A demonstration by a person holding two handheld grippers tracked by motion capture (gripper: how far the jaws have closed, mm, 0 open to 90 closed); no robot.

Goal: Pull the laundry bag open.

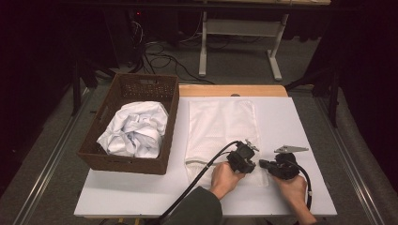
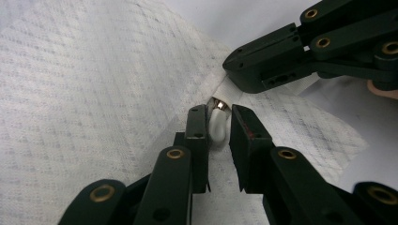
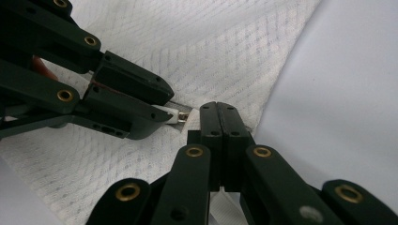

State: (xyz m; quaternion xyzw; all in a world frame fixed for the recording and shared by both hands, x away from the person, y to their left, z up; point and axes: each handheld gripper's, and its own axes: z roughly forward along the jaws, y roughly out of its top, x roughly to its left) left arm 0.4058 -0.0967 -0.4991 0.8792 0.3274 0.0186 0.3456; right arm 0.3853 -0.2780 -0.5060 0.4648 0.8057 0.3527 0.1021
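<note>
Both grippers work at the near right corner of a white mesh bag that lies flat on the white table. From above, the left gripper and right gripper sit nose to nose, each in a hand, left hand and right hand, with black cables trailing toward the person.

In the left gripper view, the left gripper has its jaws nearly together, pinching a small white zipper pull with a metal loop at its top. The right gripper comes in from the upper right, its tip pressed on the bag's edge just beyond the pull.

In the right gripper view, the right gripper has its jaws fully together over the bag's hem; whether cloth is caught between them I cannot tell. The left gripper enters from the left, holding the pull.

A brown wicker basket stands left of the bag, holding crumpled white laundry.
</note>
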